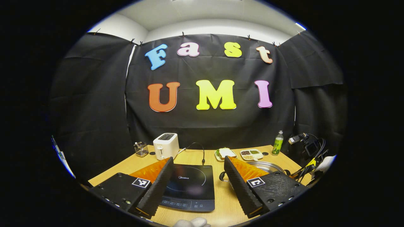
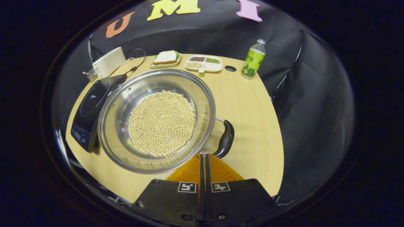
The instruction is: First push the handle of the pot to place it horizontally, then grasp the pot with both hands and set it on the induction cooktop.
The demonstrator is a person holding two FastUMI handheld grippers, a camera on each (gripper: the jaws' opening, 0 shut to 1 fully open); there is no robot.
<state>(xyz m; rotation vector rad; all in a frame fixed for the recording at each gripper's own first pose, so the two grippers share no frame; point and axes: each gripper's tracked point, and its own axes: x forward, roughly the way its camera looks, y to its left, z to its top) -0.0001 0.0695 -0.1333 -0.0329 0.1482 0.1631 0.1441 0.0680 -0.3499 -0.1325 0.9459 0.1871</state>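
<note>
Just ahead of the right gripper (image 2: 203,157), at the middle of the right gripper view, sits the pot (image 2: 157,121), a wide steel one with a layer of pale beans (image 2: 162,123) covering its bottom. Its black handle (image 2: 225,140) sticks out at about four o'clock on the rim, not yet level across. That gripper's jaws are pressed together with nothing between them, tips right beside the handle's lower end — a blunt closed tip is what you'd want for a push, so step one looks about to begin. I can't tell whether they touch it yet.

Out at the pot's nine o'clock lies the cooktop (image 2: 91,110), close against the rim, so the carry will be short. In the left gripper view the left gripper (image 1: 199,176) hangs above that cooktop (image 1: 189,186) with jaws spread wide and empty, likely waiting for its share of the two-handed lift; the pot (image 1: 268,166) peeks past its right finger.

Farther back on the desk (image 2: 249,104): a slice of bread (image 2: 165,57) at twelve o'clock, a divided tray (image 2: 203,63) at one, a green bottle (image 2: 253,60) at two, a toaster (image 2: 109,62) at eleven. Heavy with beans, the pot will want a level lift.
</note>
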